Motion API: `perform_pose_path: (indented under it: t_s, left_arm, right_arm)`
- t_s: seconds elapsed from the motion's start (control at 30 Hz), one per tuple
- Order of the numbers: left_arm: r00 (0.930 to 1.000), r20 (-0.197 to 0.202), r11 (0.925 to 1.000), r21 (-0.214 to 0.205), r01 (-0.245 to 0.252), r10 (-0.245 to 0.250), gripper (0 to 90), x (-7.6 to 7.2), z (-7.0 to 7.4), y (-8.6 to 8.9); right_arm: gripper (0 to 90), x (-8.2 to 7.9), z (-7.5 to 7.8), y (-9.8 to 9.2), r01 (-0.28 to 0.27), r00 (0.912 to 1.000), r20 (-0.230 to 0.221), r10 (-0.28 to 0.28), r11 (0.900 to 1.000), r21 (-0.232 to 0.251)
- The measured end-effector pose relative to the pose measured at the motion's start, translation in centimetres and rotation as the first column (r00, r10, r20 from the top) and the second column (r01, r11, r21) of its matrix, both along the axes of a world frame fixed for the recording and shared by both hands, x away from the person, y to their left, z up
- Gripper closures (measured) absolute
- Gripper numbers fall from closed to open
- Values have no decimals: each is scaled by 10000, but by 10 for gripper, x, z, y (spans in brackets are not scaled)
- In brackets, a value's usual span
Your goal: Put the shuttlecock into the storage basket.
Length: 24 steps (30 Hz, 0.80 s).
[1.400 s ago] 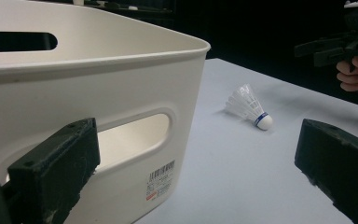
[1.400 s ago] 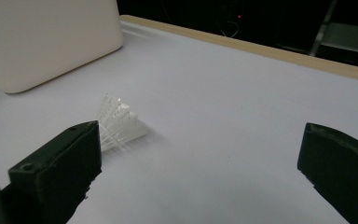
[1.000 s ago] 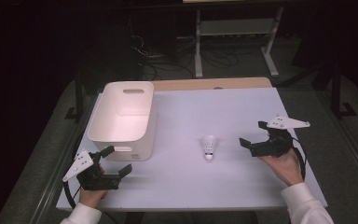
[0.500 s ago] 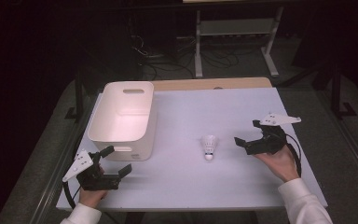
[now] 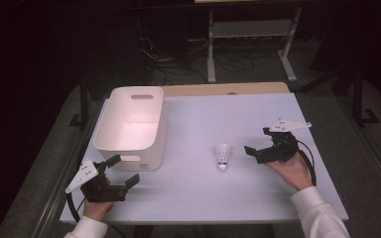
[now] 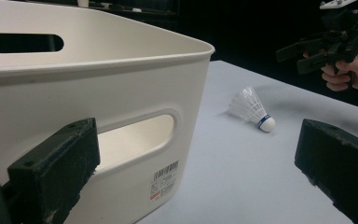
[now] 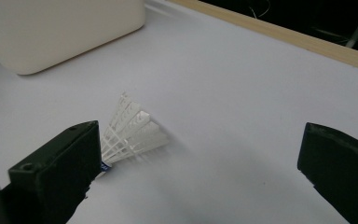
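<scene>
Here, the shuttlecock (image 5: 222, 156) is seen lying on the desk (image 5: 238, 119), just left of the right gripper (image 5: 260, 151), whose jaws are spread wide and empty. The left gripper (image 5: 124, 173), likewise wide open and empty, is held near the white bin (image 5: 129, 124).

White table (image 5: 258, 119): tub (image 5: 110, 144), shuttlecock (image 5: 222, 155) lying on it.

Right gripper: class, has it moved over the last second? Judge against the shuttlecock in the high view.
Yes. The right gripper has moved left and slightly toward the person, closing on the shuttlecock, which lies where it was. Its jaws are open.
</scene>
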State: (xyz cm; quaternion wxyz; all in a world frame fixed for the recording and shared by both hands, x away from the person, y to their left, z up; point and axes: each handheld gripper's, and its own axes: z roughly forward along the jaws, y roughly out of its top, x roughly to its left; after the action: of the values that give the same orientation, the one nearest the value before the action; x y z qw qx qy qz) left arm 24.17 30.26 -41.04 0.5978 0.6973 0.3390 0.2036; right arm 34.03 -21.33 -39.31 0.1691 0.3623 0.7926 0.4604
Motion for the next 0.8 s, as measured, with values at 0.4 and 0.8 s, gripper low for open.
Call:
perform_pose_path:
  t_s: [0.4,0.8]
  left_arm:
    - [10000,-20,9999,-169,-11,11,0,0,0,-1]
    - [10000,-26,9998,-193,18,-18,0,0,0,-2]
  right_arm:
    - [0,8,2,10,-229,9997,-125,229,9997,-13]
    - [0,18,-7,22,-470,9974,-563,452,9984,-313]
